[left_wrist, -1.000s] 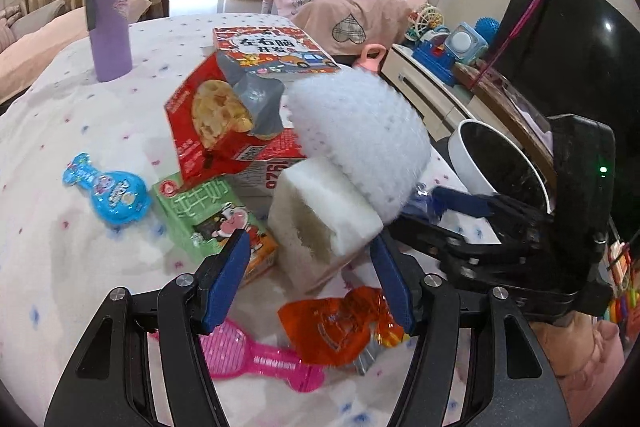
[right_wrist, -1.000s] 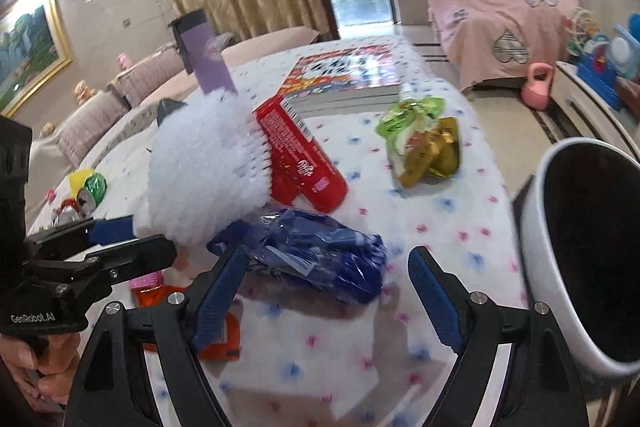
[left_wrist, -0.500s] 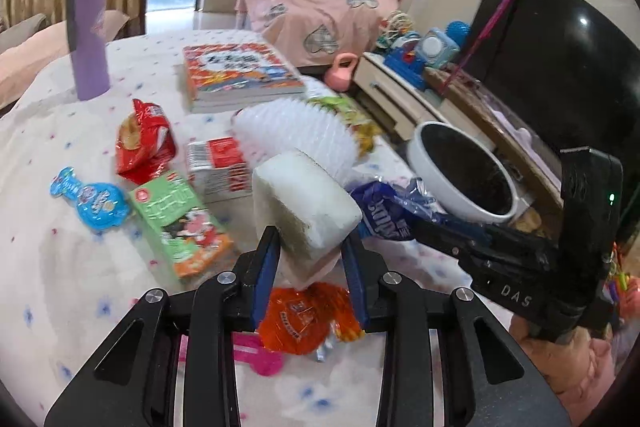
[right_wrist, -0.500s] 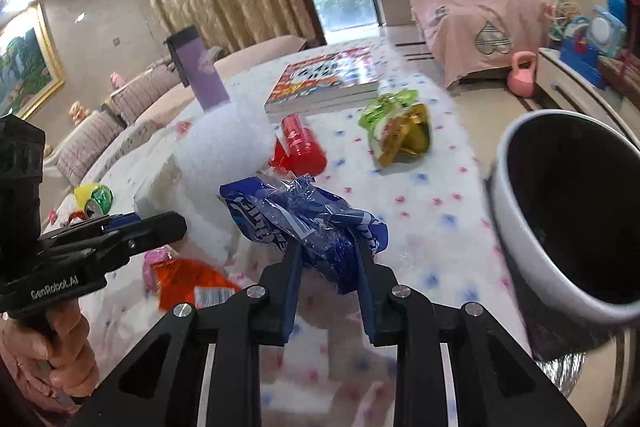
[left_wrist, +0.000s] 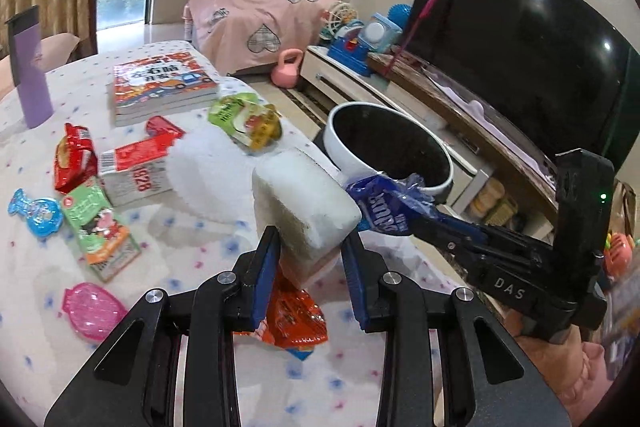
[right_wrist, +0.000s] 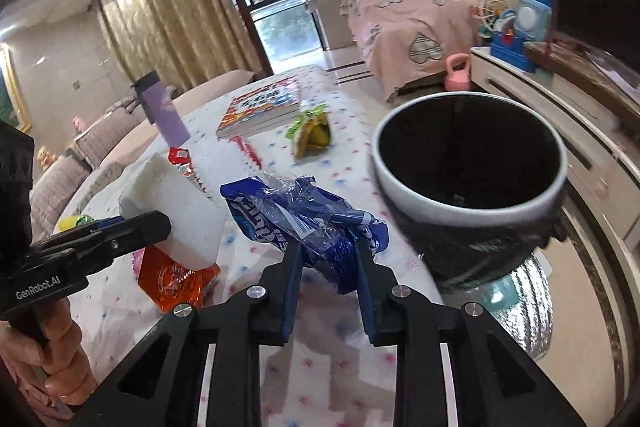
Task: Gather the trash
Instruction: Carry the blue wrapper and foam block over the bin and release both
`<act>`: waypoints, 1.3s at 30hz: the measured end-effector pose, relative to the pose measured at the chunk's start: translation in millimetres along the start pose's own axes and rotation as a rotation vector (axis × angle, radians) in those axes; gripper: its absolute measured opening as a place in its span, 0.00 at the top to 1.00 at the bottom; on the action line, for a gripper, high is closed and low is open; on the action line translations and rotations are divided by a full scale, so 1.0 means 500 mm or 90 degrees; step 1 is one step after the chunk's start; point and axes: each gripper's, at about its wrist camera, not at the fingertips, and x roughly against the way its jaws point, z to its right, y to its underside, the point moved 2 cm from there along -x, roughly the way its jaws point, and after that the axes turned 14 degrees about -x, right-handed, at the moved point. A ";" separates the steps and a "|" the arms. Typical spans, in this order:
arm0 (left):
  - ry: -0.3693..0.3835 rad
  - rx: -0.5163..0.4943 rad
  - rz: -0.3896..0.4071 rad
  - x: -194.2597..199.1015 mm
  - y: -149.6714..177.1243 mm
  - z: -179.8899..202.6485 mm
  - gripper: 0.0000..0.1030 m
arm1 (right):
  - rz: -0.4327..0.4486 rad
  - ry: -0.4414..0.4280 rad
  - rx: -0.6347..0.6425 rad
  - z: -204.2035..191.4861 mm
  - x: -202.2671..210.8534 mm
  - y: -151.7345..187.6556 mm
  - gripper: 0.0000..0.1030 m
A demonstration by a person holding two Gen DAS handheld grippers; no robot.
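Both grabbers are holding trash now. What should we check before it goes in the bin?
1. Left gripper pinches the white foam block: ok, pads press both sides.
2. Right gripper pinches the blue wrapper: ok, though the plastic is crinkly and loose.
3. Bin mouth is open and unblocked: ok.
4. Bin stands beside the table, not on it: ok, so the trash must pass the table edge.
5. The two grippers have room between them: ok, close but apart.
6. Space left inside the bin: cannot tell, the inside is dark.
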 end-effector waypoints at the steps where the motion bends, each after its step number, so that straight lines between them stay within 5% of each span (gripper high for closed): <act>1: 0.003 -0.002 -0.001 -0.002 -0.001 0.006 0.70 | 0.004 0.003 -0.005 0.007 0.007 0.001 0.75; 39: 0.061 -0.073 -0.012 -0.160 -0.155 0.128 0.70 | 0.063 0.085 -0.092 0.186 0.045 -0.118 0.75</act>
